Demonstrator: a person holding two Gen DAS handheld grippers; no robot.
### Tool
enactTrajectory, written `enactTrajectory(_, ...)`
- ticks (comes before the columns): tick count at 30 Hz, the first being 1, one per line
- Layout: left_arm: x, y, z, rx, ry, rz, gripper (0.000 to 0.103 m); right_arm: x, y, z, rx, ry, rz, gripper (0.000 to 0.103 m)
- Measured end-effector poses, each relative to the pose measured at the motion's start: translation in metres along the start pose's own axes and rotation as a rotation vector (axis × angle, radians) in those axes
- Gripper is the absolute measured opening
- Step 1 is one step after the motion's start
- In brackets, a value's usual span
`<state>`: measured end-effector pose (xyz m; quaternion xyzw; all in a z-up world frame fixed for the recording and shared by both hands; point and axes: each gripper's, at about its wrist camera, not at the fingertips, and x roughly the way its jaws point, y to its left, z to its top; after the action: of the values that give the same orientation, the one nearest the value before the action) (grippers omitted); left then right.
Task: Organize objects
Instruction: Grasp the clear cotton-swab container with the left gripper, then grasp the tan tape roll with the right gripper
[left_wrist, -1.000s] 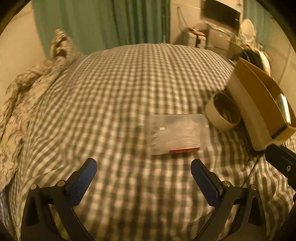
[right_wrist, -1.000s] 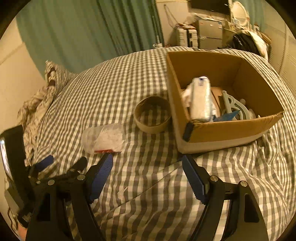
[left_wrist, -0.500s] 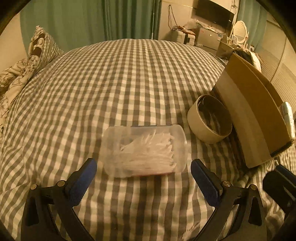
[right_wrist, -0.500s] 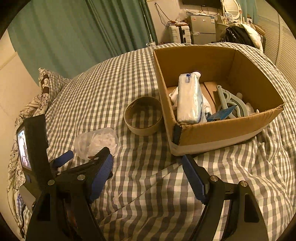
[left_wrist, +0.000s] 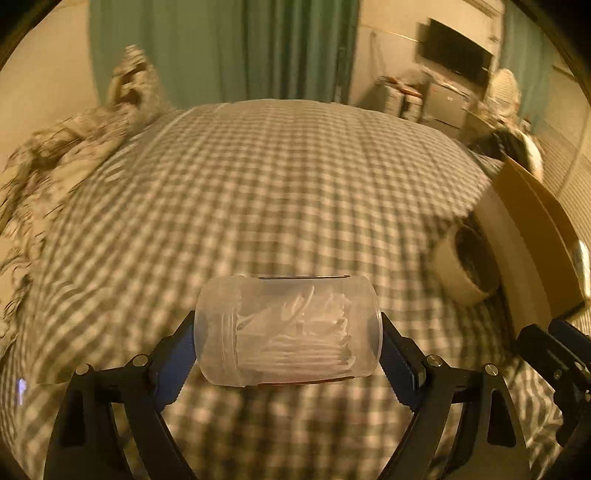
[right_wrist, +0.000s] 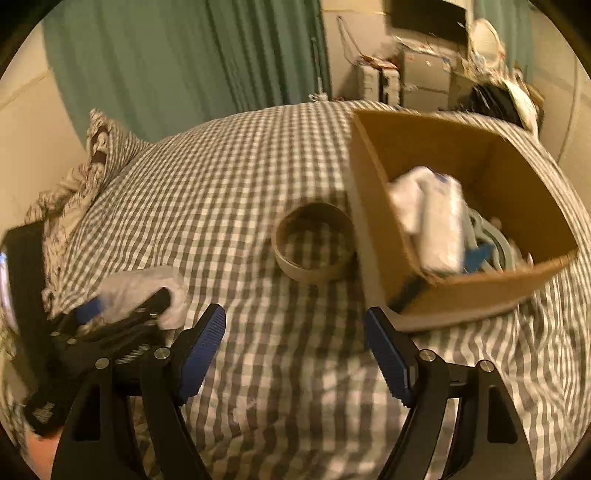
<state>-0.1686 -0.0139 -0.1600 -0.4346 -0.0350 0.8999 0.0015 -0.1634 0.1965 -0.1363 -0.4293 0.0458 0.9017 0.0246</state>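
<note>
Jar (left_wrist: 288, 332) of white sticks lies sideways, clamped end to end by left gripper (left_wrist: 287, 343), over checked bedspread (left_wrist: 280, 177) | landmark: cardboard box (right_wrist: 476, 291) on bedspread | tape ring (right_wrist: 314, 247) touching box's left wall | jar well left of box | right gripper (right_wrist: 295, 350) spread wide, holding nothing, near box's front corner

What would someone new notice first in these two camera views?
First, the clear plastic jar of cotton swabs lying sideways, gripped between the jaws of the left gripper just above the checked bedspread. Next, the open cardboard box of odds and ends at the right, with a tape roll beside it. The right gripper hangs open and empty.
</note>
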Motion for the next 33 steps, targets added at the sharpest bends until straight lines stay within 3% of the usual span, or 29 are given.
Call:
enactTrajectory(9, 0.009, 0.017, 0.003, -0.038, 0.002, 0.043, 0.091, 0.063, 0.036, 0.032, -0.181, 0.018, -0.103, 0.077)
enactTrajectory(11, 0.010, 0.017, 0.003, -0.037, 0.000, 0.048, 0.091, 0.080, 0.037, 0.037, -0.196, 0.040, -0.113, 0.070)
enactTrajectory(13, 0.010, 0.017, 0.002, -0.034, -0.005, 0.047, 0.091, 0.099, 0.037, 0.040, -0.210, 0.079, -0.119, 0.046)
enactTrajectory(16, 0.012, 0.017, -0.001, -0.023, -0.005, 0.053, 0.091, 0.113, 0.036, 0.036, -0.226, 0.130, -0.121, 0.019)
enactTrajectory(19, 0.005, 0.016, -0.002, -0.018, 0.015, 0.040, 0.091, 0.100, 0.035, 0.036, -0.221, 0.108, -0.082, 0.005)
enactTrajectory(26, -0.034, 0.016, -0.010, -0.010, -0.010, 0.036, 0.091, 0.038, 0.051, 0.017, -0.239, 0.006, 0.028, 0.005)
enactTrajectory(33, -0.091, 0.005, -0.012, 0.028, -0.074, 0.033, 0.091, -0.053, 0.050, 0.003, -0.207, -0.139, 0.114, 0.005)
